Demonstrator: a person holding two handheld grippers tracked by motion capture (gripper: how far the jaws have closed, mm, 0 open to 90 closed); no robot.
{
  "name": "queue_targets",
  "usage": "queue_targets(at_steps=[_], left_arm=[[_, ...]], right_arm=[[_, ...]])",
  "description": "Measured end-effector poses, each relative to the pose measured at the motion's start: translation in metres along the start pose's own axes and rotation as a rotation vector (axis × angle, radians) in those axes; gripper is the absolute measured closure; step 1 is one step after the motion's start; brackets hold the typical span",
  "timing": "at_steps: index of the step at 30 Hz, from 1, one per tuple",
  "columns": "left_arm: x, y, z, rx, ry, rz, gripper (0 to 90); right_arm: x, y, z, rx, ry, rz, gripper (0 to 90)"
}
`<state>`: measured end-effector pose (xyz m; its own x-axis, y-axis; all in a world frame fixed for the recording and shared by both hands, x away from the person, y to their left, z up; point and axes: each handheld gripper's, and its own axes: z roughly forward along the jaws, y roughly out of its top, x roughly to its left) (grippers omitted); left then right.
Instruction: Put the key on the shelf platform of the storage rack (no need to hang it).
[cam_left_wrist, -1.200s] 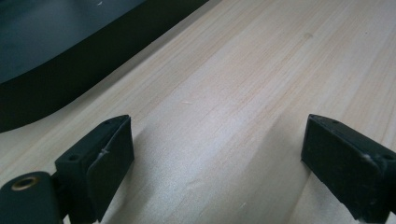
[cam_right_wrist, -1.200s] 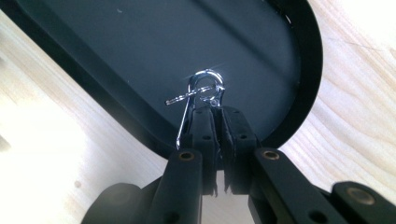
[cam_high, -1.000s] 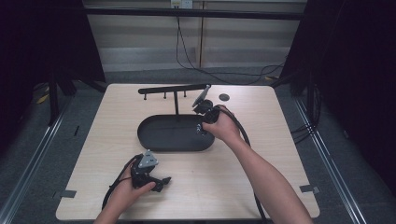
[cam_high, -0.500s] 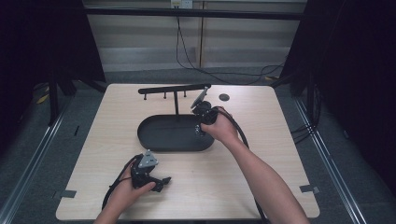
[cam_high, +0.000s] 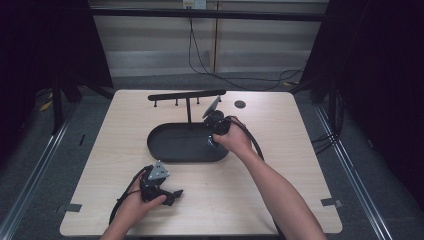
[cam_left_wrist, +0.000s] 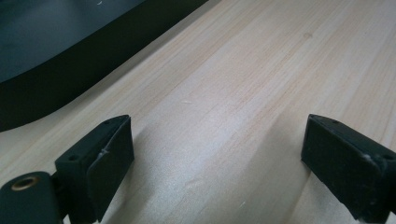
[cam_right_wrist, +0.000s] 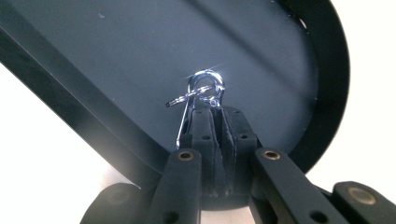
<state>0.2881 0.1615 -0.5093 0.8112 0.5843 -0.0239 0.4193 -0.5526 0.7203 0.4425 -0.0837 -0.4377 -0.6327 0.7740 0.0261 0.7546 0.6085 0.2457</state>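
The right claw (cam_right_wrist: 215, 112), clamped on a small silver earring (cam_right_wrist: 201, 91), holds it just above the black tray (cam_high: 170, 150) beneath the stand's crossbar (cam_high: 186, 95), while the left claw (cam_left_wrist: 215, 154) (gaping, empty) rests near the counter's (cam_high: 280, 175) front edge.

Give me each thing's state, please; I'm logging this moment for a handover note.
Right gripper: jaws shut on the small shiny metal ring clip, above the tray.
Small shiny metal ring clip: pinched at the jaw tips, lifted.
Left gripper: jaws open, holding nothing, low over the light wooden table.
Black oval tray: flat on the table, nothing seen lying in it.
Black T-shaped hanging stand: upright, its pegs bare.
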Motion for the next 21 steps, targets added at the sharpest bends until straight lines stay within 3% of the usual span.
queue_targets(at_steps=[21], left_arm=[[0.0, 0.0, 0.0, 0.0, -0.003, -0.005, 8.8]], right_arm=[[0.004, -0.001, 0.015, 0.014, -0.019, -0.027, 84.6]])
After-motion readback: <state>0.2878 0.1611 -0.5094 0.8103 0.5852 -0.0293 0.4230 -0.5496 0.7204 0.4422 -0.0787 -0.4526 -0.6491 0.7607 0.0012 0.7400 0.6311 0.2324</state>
